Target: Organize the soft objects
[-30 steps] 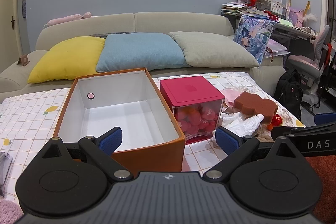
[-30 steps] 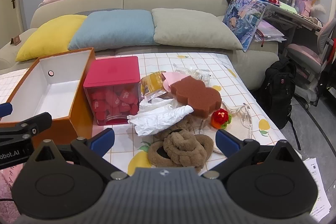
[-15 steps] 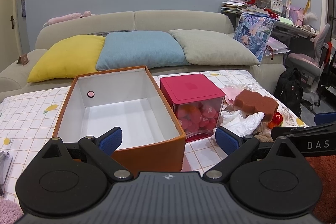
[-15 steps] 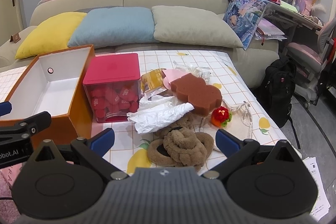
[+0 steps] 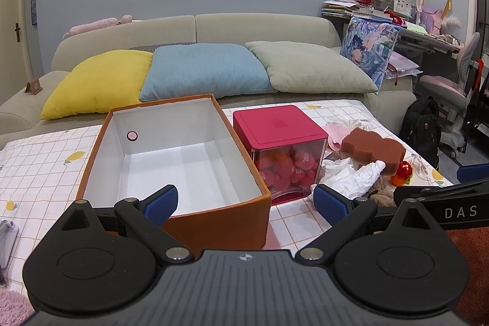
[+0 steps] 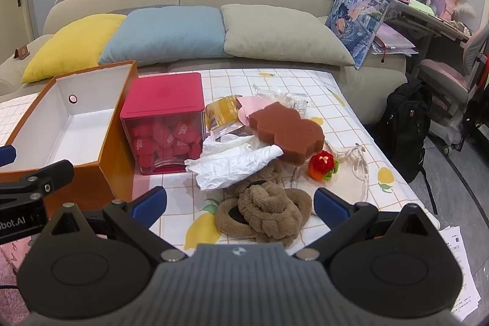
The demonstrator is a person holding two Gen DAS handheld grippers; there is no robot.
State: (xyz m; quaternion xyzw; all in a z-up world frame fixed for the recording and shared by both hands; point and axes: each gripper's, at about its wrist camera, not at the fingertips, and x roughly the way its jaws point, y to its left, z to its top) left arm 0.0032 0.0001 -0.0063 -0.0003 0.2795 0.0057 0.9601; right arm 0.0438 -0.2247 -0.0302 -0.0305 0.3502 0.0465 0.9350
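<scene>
Right now I have both grippers hovering low over the near edge of the table [image 6: 342, 124], which is covered in a white checked cloth with lemon prints. My left gripper [image 5: 246, 202] has its blue-padded fingers spread wide with nothing between them, and it looks straight into the orange cardboard box [image 5: 171, 155], whose white inside shows only bare floor and walls. My right gripper [image 6: 240, 202] is spread wide too and holds nothing; the brown fuzzy headband [image 6: 269, 211], knotted into a heap, lies just ahead of it, between the two fingertips as I see it from the right wrist.

Just right of the orange box stands a clear cube with a red lid [image 6: 165, 121], filled with red heart-shaped pieces. The rest of the soft things sit in a loose pile beside that cube. A crumpled white plastic glove [image 6: 235, 162] rests partly on the headband. Behind it, a rust-brown flower-shaped sponge [image 6: 287, 130] lies flat on the pile, with a yellow packet [image 6: 223, 112] and a pink piece [image 6: 247, 107] touching its far side. A small red-and-orange crocheted fruit with green leaves [image 6: 322, 165] sits just right of the sponge, near some clear plastic wrapping [image 6: 360, 164].
</scene>
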